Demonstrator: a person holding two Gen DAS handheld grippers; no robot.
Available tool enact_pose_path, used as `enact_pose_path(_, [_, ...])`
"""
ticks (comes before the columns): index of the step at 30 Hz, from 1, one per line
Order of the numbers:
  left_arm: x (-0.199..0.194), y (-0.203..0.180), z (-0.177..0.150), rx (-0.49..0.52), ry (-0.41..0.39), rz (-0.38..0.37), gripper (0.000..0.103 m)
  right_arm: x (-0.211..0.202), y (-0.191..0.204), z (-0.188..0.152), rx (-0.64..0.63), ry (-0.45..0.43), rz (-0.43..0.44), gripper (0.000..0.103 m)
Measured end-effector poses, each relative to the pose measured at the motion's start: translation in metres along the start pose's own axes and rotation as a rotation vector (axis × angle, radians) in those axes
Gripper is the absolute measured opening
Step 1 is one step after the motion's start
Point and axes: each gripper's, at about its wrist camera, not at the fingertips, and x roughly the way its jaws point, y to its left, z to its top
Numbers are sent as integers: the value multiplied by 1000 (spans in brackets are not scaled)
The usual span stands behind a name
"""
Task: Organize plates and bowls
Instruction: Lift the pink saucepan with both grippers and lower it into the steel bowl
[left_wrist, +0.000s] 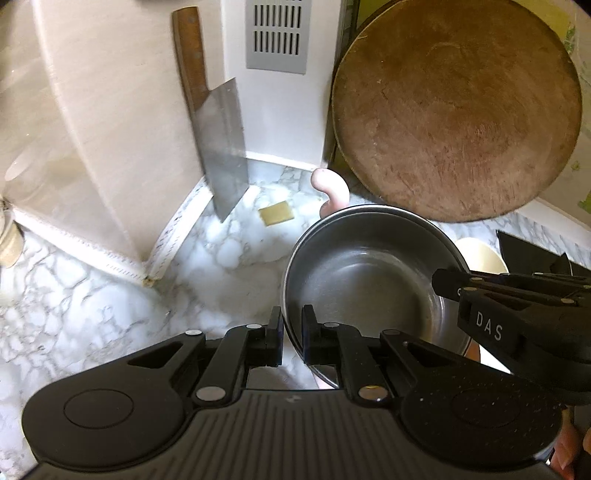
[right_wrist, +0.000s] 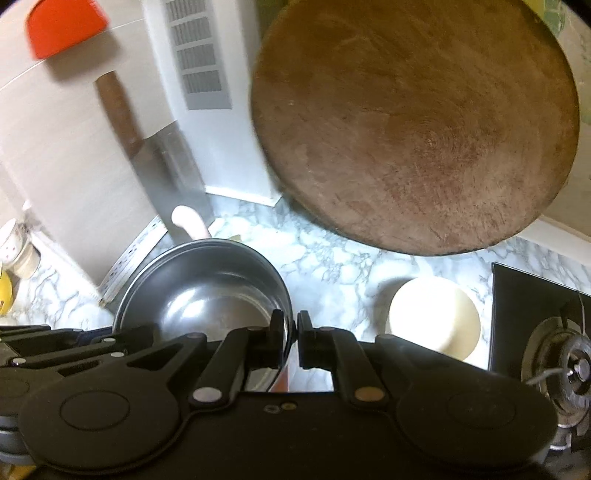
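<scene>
1. Gripping opposite sides of a steel bowl (left_wrist: 365, 273), both grippers hold it above the marble table (left_wrist: 92, 306).
2. Left gripper (left_wrist: 293, 336): jaws pinching the bowl's near-left rim, wall between the pads.
3. Right gripper (right_wrist: 291, 339): jaws pinching the bowl's right rim in the same way.
4. Nested under the bowl, the rim of a 2nd steel dish shows along its far edge.
5. Behind, a round wooden cutting board (right_wrist: 413, 125) leans upright against the wall.
6. A cleaver (left_wrist: 221, 147) with a wooden handle stands against the left wall.
7. A cream cup (right_wrist: 434, 317) sits on the table near a black stove (right_wrist: 543, 332).
</scene>
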Motion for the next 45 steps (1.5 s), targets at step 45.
enact_pose_path(45, [27, 122, -95, 14, 142, -8, 8, 30, 120, -109, 66, 172, 4, 8])
